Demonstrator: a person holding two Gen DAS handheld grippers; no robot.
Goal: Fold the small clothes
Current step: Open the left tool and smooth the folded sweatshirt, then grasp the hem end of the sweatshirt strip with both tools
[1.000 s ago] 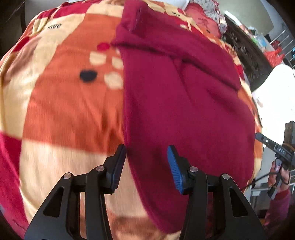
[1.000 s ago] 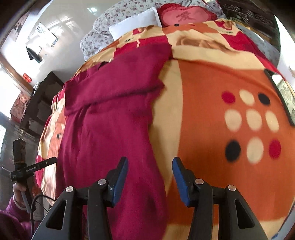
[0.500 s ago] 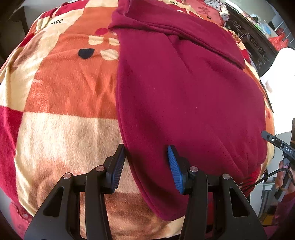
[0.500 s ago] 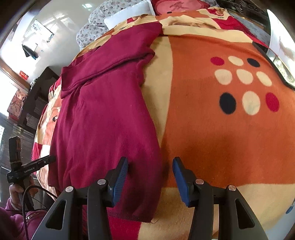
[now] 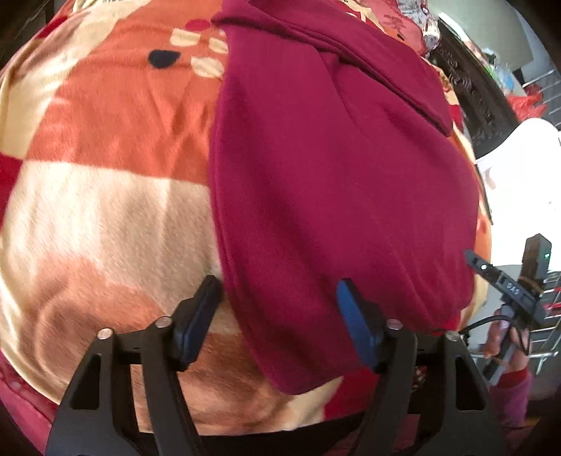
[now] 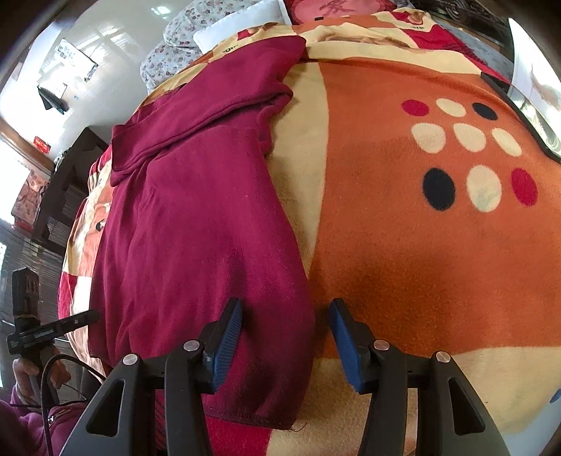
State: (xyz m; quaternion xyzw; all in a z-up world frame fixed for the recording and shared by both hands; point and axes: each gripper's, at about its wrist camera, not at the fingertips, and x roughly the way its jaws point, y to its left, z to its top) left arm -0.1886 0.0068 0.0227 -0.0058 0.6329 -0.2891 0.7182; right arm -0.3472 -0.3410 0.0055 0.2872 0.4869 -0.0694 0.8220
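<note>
A dark red garment [image 5: 333, 168] lies flat on the bed, folded lengthwise, with a folded sleeve across its far end. It also shows in the right wrist view [image 6: 196, 217]. My left gripper [image 5: 277, 298] is open and straddles the garment's near left hem corner. My right gripper [image 6: 284, 319] is open and straddles its near right hem corner; the stitched hem edge lies just below the jaws. Neither gripper holds cloth.
The garment lies on an orange, cream and red blanket [image 6: 420, 245] with dots. Pillows [image 6: 231, 24] lie at the head of the bed. Dark wooden furniture [image 5: 470, 87] stands beside the bed. The bed's near edge is just below both grippers.
Both grippers have drawn back along the garment toward its near hem and come lower. They stay open. The garment has not moved.
</note>
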